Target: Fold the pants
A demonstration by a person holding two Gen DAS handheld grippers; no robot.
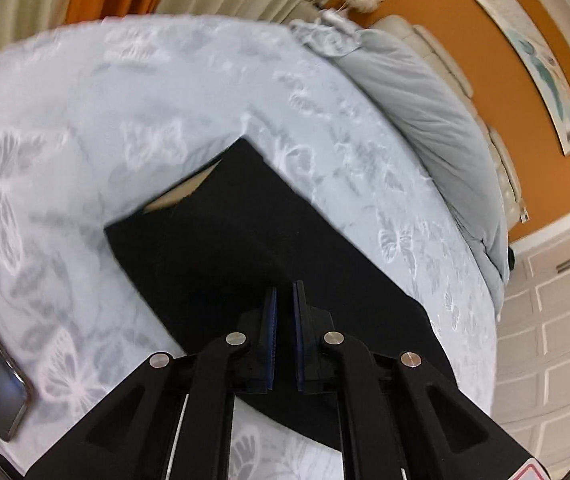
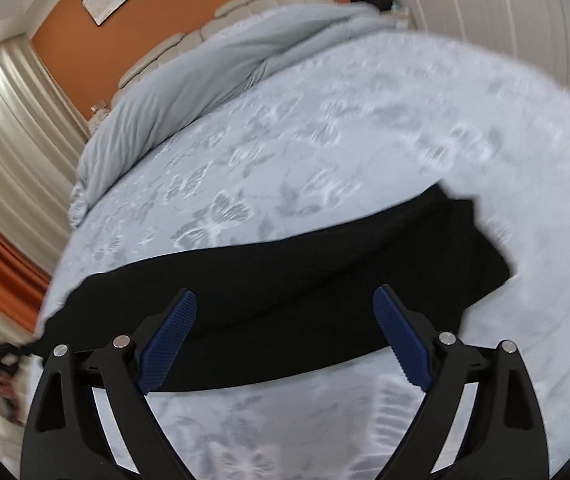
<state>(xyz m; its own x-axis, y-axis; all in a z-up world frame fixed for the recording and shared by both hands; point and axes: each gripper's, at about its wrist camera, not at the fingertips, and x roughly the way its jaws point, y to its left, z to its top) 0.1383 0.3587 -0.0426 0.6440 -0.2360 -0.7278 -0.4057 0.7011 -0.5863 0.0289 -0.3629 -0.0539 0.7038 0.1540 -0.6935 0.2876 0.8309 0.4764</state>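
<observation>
Black pants (image 1: 221, 248) lie folded lengthwise on a pale blue butterfly-print bedspread (image 1: 85, 120). In the left wrist view the waist end shows a tan lining at the far left. My left gripper (image 1: 285, 292) hovers over the pants with its blue pads nearly together; I see no cloth between them. In the right wrist view the pants (image 2: 325, 248) stretch as a long band across the bedspread (image 2: 405, 120). My right gripper (image 2: 285, 300) is wide open just above the near edge of the pants, holding nothing.
A grey duvet (image 1: 425, 112) is bunched along the headboard side under an orange wall (image 1: 465, 40). Curtains (image 2: 13, 128) hang at one side. White drawers (image 1: 557, 340) stand beside the bed. A dark phone-like slab (image 1: 1, 396) lies at the bed's near left edge.
</observation>
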